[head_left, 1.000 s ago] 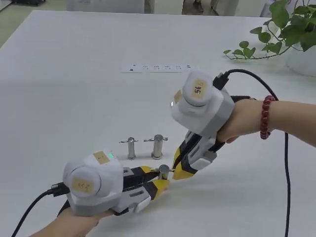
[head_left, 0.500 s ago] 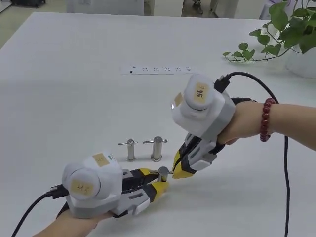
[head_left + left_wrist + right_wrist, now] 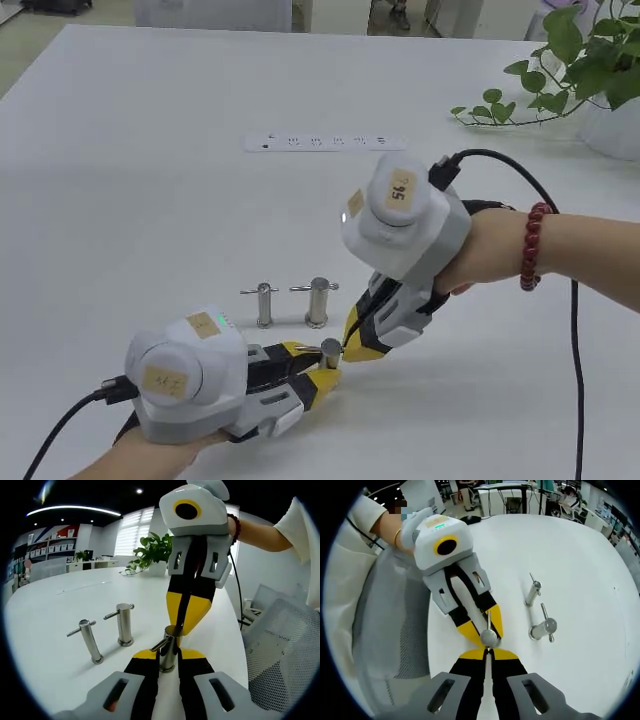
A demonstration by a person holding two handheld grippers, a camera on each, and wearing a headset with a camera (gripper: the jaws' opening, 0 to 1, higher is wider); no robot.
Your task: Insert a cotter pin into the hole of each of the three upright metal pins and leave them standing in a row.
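While I'm steering, wide white bench (image 3: 150,180) is stretching open all round.
Left gripper (image 3: 320,366) is grasping a metal pin (image 3: 168,652); right gripper (image 3: 490,653) is clenching shut.

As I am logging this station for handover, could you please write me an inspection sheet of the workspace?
Surface: white table, plain and smooth.
Job's things: first pin and second pin stand upright side by side, each with a rod through it. The third pin is upright, with a cotter pin poking from its side.
Clutter: power strip; potted plant at the far corner.
Grippers: left gripper clamps the third pin; right gripper has its jaws shut at that pin's head.
Cables: right cable and left cable, both black and trailing off the grippers.
Surroundings: mesh chair; office desks beyond.
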